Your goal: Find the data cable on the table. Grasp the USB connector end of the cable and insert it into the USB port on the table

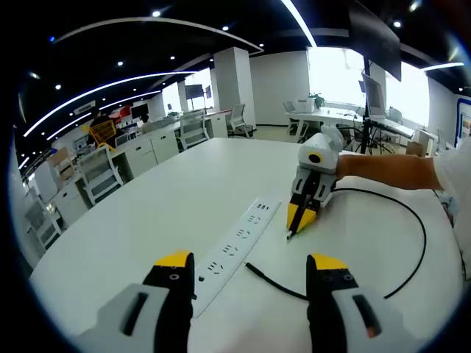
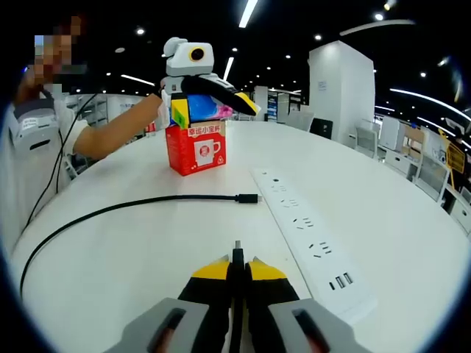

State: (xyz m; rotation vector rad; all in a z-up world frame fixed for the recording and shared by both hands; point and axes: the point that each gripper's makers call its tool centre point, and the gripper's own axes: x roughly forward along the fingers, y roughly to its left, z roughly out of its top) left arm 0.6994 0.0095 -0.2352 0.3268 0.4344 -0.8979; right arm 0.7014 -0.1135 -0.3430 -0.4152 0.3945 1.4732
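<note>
White table (image 2: 412, 243): cable (image 2: 140, 204), power strip (image 2: 309, 239), box (image 2: 196, 149).

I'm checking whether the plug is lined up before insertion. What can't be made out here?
- Connector: right gripper view, mostly buried between the right hand-held gripper's shut jaws; facing unreadable.
- Power strip, USB end: left gripper view, behind that view's own jaw.
- Cable, middle: runs off the right gripper view's edge.

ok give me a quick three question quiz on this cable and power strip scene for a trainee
1. True or false: the right hand-held gripper is shut on one end of the thin black cable.
2. In the right gripper view, the long white plastic power strip has its USB ports at: A its near end, B its far end, C its middle.
3. Fill in: the left hand-held gripper has its jaws ____.
Key: 1 true; 2 A; 3 open.
</note>
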